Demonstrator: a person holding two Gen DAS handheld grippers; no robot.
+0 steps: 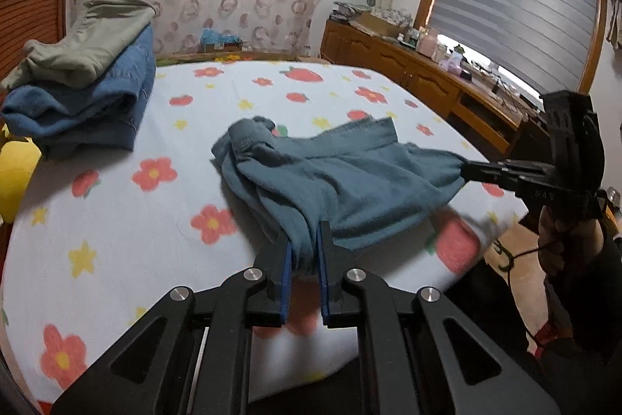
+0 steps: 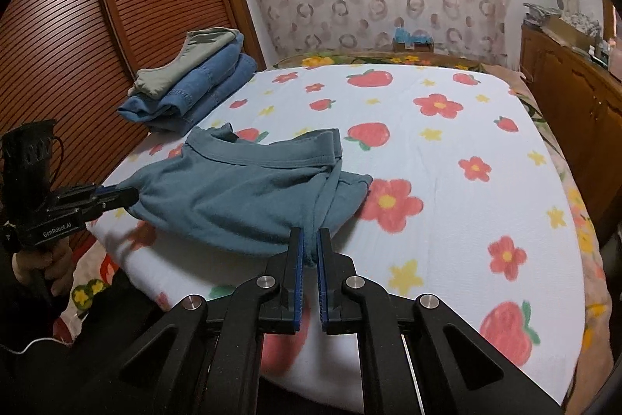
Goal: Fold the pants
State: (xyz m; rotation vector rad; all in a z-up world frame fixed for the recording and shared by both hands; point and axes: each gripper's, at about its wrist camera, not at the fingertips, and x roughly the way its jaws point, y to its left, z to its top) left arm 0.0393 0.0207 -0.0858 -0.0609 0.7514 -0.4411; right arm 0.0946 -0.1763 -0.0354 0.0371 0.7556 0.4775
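Teal-blue pants (image 1: 334, 181) lie bunched on the flowered bedsheet (image 1: 155, 220), near its front edge. My left gripper (image 1: 305, 240) is shut on one near corner of the pants. My right gripper (image 2: 309, 244) is shut on the other near corner of the pants (image 2: 241, 197). Each gripper shows in the other's view: the right gripper (image 1: 466, 172) at the pants' right end, the left gripper (image 2: 130, 197) at their left end. The cloth is stretched and lifted a little between them; the far part with the waistband rests on the bed.
A stack of folded clothes, olive on blue denim (image 1: 85, 92), sits at the bed's far left, also in the right wrist view (image 2: 194, 84). A wooden louvred wardrobe (image 2: 97, 26) stands left of the bed. A wooden cabinet (image 1: 427, 80) with clutter runs along the right.
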